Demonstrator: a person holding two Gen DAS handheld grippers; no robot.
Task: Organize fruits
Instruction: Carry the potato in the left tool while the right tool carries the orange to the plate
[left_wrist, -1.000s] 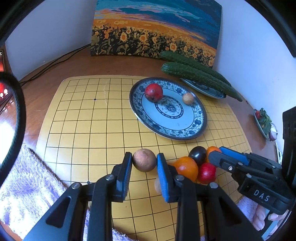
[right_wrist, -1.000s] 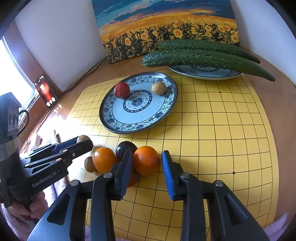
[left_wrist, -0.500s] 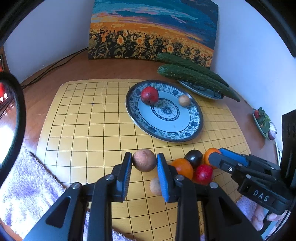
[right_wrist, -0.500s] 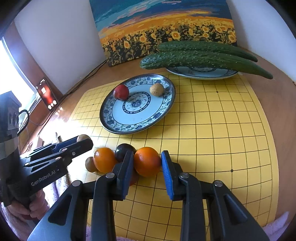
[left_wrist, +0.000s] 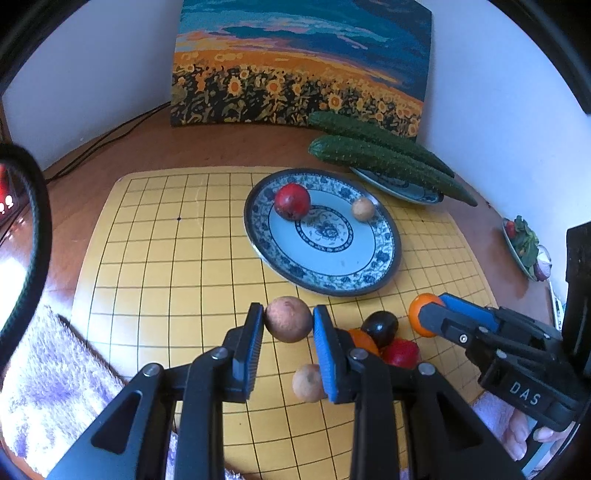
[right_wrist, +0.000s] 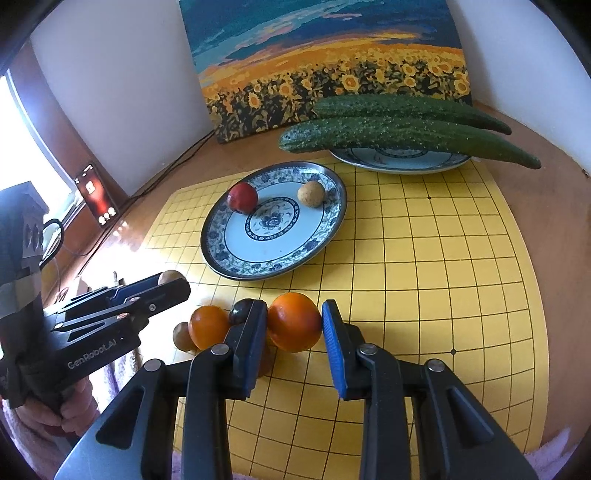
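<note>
My left gripper (left_wrist: 289, 319) is shut on a brown round fruit (left_wrist: 288, 319) and holds it above the yellow grid mat (left_wrist: 166, 258). My right gripper (right_wrist: 294, 323) is shut on an orange (right_wrist: 294, 322), lifted off the mat; it shows at the right of the left wrist view (left_wrist: 430, 319). Below on the mat lie a second orange (right_wrist: 208, 326), a dark plum (left_wrist: 379, 324), a red fruit (left_wrist: 400, 352) and a small tan fruit (left_wrist: 307, 382). The blue patterned plate (left_wrist: 384, 269) holds a red fruit (left_wrist: 292, 202) and a small tan fruit (left_wrist: 363, 209).
Two cucumbers (right_wrist: 406, 134) rest on a second plate (right_wrist: 402, 162) at the back right. A sunflower painting (left_wrist: 299, 66) leans on the wall. A phone (right_wrist: 96, 199) stands at the left. A fluffy cloth (left_wrist: 44, 376) lies at the mat's near left edge.
Both grippers have risen with their fruits: the brown fruit and the orange now hang higher above the mat and the remaining pile.
</note>
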